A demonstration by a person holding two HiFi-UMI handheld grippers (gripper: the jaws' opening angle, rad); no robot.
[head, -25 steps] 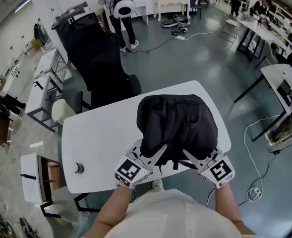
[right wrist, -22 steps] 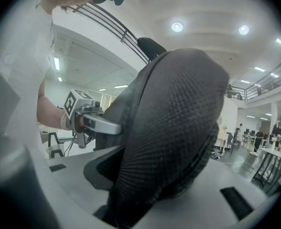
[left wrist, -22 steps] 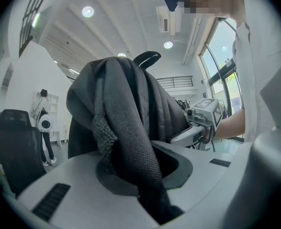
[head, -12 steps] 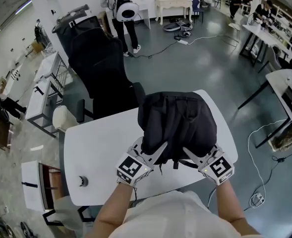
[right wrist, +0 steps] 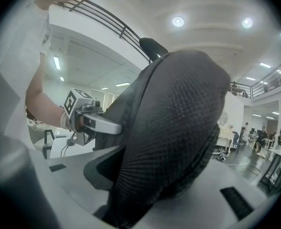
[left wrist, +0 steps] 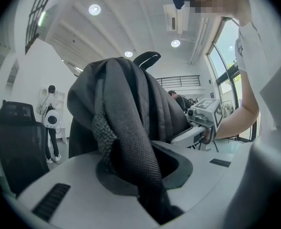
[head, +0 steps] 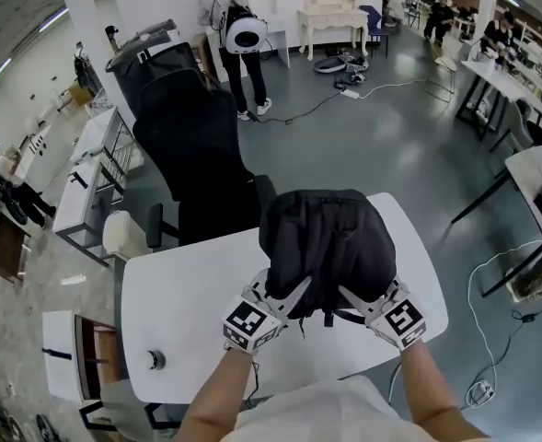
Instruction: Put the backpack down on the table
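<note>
You hold the black backpack (head: 330, 238) over the white table (head: 188, 293) from both sides, left gripper (head: 289, 293) pinched narrow on a mesh strap (left wrist: 130, 149) and right gripper (head: 349, 297) clamped wider on a padded strap (right wrist: 178, 128), so the load should descend level.

Head view: above the near edge of the table (head: 188, 302), steeply down, mid range. Left gripper view: close behind its own jaws, faces the backpack (left wrist: 130, 109) point-blank, right gripper (left wrist: 188, 133) at frame right. Right gripper view mirrors it, left gripper (right wrist: 109, 125) at frame left. All three share the backpack.
</note>
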